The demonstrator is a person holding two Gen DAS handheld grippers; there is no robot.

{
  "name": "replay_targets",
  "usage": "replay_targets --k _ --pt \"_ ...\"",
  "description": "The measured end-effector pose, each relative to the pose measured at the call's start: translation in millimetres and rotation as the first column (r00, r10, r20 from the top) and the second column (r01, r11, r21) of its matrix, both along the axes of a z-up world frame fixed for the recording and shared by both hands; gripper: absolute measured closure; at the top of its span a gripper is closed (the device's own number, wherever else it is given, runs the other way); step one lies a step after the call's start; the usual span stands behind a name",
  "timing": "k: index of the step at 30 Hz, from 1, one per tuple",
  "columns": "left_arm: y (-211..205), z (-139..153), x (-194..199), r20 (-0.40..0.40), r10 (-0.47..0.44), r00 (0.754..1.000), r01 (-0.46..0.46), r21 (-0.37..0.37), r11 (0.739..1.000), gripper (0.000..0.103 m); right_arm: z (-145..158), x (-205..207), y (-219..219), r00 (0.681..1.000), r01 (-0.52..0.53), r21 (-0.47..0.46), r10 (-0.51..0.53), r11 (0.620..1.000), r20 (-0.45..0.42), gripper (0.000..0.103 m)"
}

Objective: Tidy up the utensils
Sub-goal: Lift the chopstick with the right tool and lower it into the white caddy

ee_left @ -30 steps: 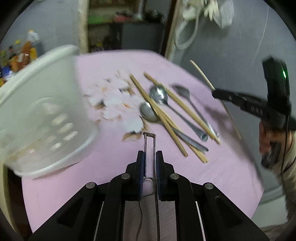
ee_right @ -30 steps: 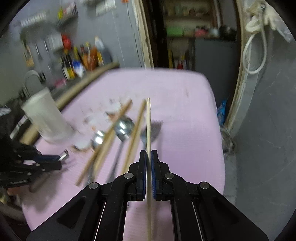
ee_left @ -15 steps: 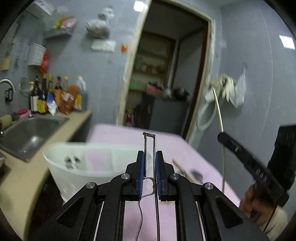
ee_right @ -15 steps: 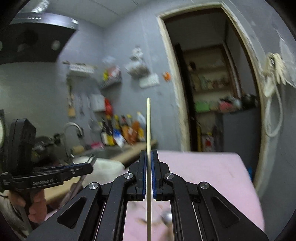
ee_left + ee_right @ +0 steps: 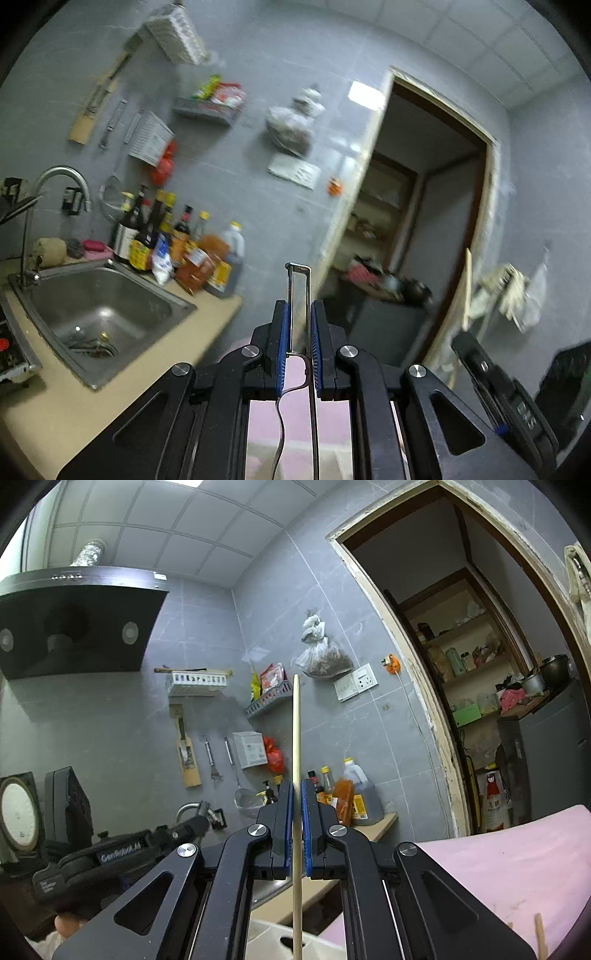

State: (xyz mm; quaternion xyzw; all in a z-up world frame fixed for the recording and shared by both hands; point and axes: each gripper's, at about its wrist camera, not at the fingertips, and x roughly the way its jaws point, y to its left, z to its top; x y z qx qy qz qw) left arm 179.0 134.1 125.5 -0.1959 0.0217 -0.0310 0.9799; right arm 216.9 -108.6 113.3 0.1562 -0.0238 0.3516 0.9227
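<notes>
Right gripper (image 5: 296, 794): clamps narrow on a chopstick (image 5: 296, 738), squeezing it from both sides, with the chopstick upright and its tip toward the ceiling. Carries the lower end down past the grip to the white holder (image 5: 280, 943) at the bottom edge of the right view; cannot tell whether that end is inside the holder or just above it. Shows in the left view too, off to the right, chopstick rising above it.

Left gripper (image 5: 299, 314): pinches a wire loop (image 5: 298, 280), closed to the loop's width, with the loop standing up out of the grip. Cannot tell what the loop belongs to, a utensil or some handle. Points up and away from the table (image 5: 517, 849), toward the wall beyond the sink (image 5: 99, 314).

Progress, as a judgement: looks early to middle.
- Counts one chopstick in hand, seemingly bound for the holder and not yet let go.
- Leaves at least one other chopstick (image 5: 540, 936) lying on the pink table at the lower right.
- Cannot say how many pieces are sorted or how many wait, with most of the table out of view and the holder's inside hidden.

Probably calls next for lowering the held chopstick straight into the holder and letting go only once it stands there.
</notes>
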Motion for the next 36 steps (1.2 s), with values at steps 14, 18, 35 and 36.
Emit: replay_targets --k 14,18,35,36 --pt "16.1 -40.5 12.4 0.015 0.157 0.987 -0.155 -0.092 0.984 0.094 -46.2 21.9 15.1 0.998 0.041 -0.083 -0.044 0.996 -0.034 0.100" --pt "9.3 -45.3 7.4 0.018 0.173 0.985 -0.172 -0.060 0.983 0.094 -53.9 20.6 18.1 0.998 0.042 -0.119 -0.046 0.992 -0.033 0.100" --pt "-21.2 -81.7 -7.2 -0.099 0.108 0.989 -0.099 0.091 0.991 0.093 -71.5 7.1 18.1 0.993 0.039 -0.226 -0.063 0.973 -0.101 0.099" --pt "-21.4 -81.8 -9.0 -0.106 0.096 0.990 -0.087 0.090 0.992 0.093 -71.7 5.9 16.9 0.992 0.038 -0.230 -0.064 0.972 -0.106 0.099"
